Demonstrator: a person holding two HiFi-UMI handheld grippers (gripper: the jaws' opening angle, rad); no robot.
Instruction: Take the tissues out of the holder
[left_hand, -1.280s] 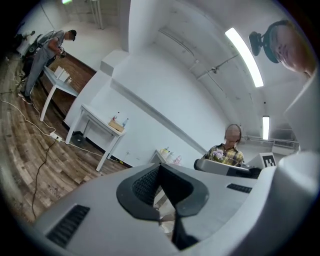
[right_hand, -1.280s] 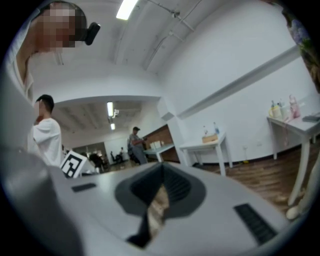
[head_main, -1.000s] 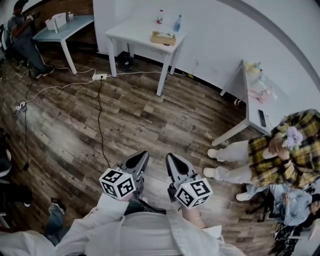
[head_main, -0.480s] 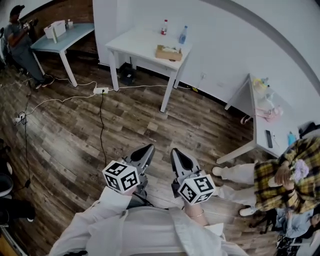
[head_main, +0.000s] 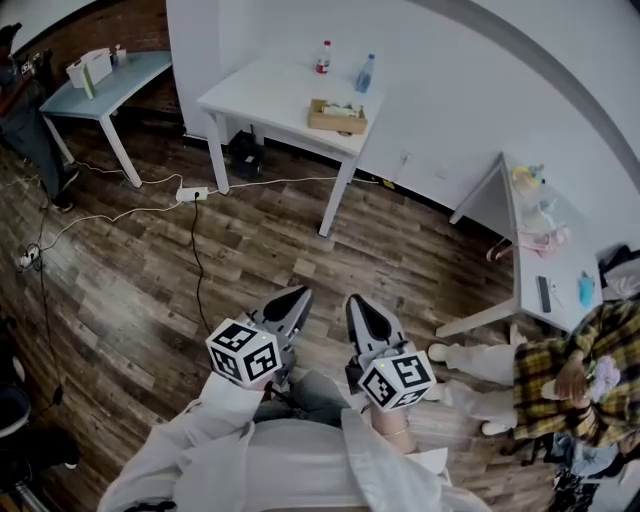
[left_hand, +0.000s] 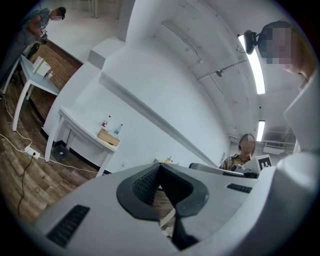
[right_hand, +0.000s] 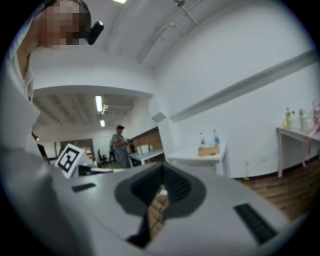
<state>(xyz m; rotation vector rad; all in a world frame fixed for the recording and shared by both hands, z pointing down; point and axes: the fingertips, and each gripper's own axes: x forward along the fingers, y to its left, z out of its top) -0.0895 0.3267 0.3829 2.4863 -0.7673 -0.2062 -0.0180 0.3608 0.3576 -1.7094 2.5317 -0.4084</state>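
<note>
Wooden floor underfoot, white wall behind, and a white table well ahead. On that table, the wooden tissue holder, near two bottles (tissues too small to make out from here, maybe a pale bit at the rim).

Left gripper and right gripper side by side low in the head view. Both clenched tight with nothing in them, both pointing toward the table and well apart from it.

Step in hand, most likely: getting across the room to the table. No touch on the holder yet. Next move, as a guess: get close, open one set of jaws, pinch the top tissue and pull up. Maybe press the holder down with the other gripper, so as not to drag the box along. Looks like a light box, so likely easy to tip or slide.

Only in the head view: both grippers at once, a cable across the floor, a second table at the right, and a person in a yellow check shirt. Only in the left gripper view: that gripper's pads meeting at the tips, plus a long ceiling lamp. Only in the right gripper view: its own shut pads up close, and the holder seen from the side, level with the table top.
</note>
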